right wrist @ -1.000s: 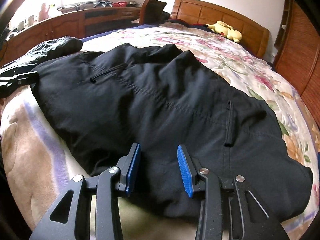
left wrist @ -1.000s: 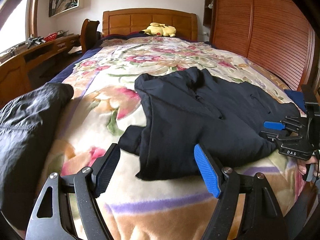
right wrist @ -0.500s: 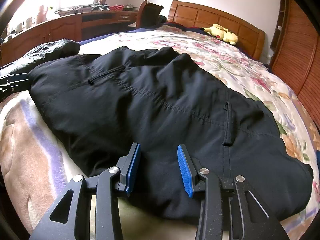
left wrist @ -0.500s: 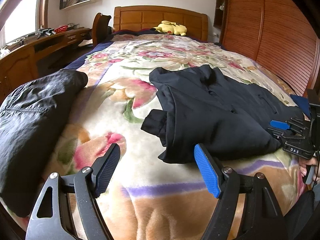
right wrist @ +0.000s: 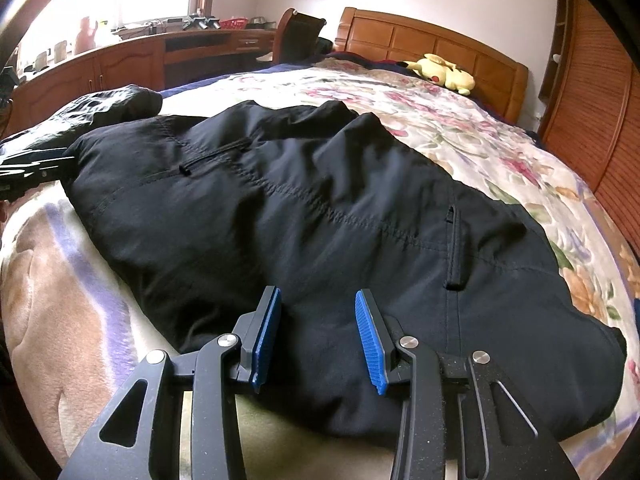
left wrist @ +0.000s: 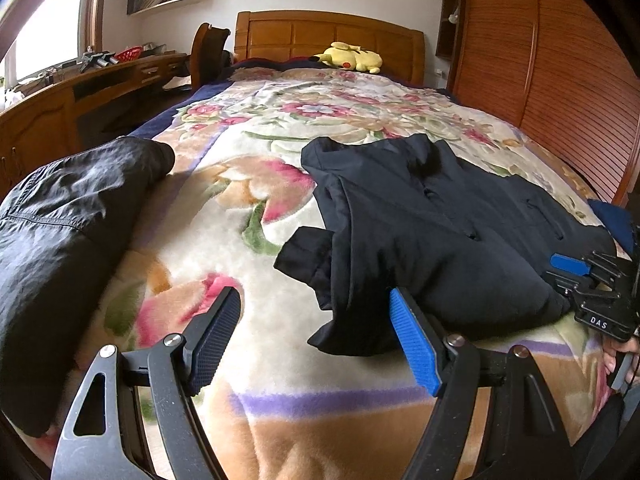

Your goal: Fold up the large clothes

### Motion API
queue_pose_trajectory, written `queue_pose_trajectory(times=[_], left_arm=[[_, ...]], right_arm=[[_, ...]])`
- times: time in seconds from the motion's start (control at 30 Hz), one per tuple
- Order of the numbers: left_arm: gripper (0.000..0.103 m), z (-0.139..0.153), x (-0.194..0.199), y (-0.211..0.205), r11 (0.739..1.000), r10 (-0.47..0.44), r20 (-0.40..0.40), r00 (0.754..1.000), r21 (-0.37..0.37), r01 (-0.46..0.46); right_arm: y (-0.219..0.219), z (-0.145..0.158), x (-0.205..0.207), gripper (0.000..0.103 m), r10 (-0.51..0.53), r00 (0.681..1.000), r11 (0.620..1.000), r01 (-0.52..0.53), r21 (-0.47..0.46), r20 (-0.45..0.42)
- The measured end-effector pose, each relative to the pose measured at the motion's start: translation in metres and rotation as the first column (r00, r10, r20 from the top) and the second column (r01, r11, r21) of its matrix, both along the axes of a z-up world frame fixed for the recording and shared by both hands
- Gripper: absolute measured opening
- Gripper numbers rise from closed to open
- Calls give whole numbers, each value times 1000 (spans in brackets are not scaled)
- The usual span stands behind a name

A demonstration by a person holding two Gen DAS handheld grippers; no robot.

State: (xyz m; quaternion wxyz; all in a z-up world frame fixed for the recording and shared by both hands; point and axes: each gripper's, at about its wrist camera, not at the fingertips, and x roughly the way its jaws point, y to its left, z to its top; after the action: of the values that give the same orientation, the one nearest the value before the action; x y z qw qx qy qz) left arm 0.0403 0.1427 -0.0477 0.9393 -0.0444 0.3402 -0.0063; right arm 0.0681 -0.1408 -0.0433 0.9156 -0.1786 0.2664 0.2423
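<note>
Now grippers (right wrist: 316, 336) open — jacket (right wrist: 320, 208) flat

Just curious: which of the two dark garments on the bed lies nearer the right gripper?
The black jacket with zip pockets, mid-bed; the crumpled garment sits at the bed's far edge.

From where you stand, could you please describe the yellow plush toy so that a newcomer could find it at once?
Start at the bed under its floral blanket and look to the far end, where the wooden headboard stands. The yellow plush toy lies on its side just before that headboard. It is the only bright yellow thing there, with a red cheek spot, unlike the two dark garments nearer the foot.
</note>
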Motion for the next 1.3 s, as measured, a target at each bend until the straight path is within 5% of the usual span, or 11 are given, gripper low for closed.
queue_pose_trajectory(times=[0.2,0.57,0.67,0.73,0.77,1.07,1.3], left_arm=[[77,0,5,-2,1000,-1,1,1000,-28,1],[58,-6,5,-16,995,-65,-26,998,-77,63],[42,-6,3,-20,995,-74,-17,997,-68,72],[12,0,2,-25,997,-72,5,997,-36,72],[7,4,2,-26,998,-60,9,998,-31,60],[4,57,3,-64,997,-56,114,992,49,51],[3,115,13,-133,982,-148,211,966,148,118]], right_arm=[[-1,1,0,40,2,1000,1000,-2,5,-1],[-2,2,-1,45,-7,1000,1000,7,16,2],[-2,3,0,47,-12,1000,999,12,30,-2],[-3,4,1,48,-12,1000,999,12,37,-6],[-3,4,1,49,-12,1000,999,13,38,-7],[-22,13,-3,53,-9,1000,995,11,102,-19],[-74,23,-7,53,-85,996,984,79,161,26]])
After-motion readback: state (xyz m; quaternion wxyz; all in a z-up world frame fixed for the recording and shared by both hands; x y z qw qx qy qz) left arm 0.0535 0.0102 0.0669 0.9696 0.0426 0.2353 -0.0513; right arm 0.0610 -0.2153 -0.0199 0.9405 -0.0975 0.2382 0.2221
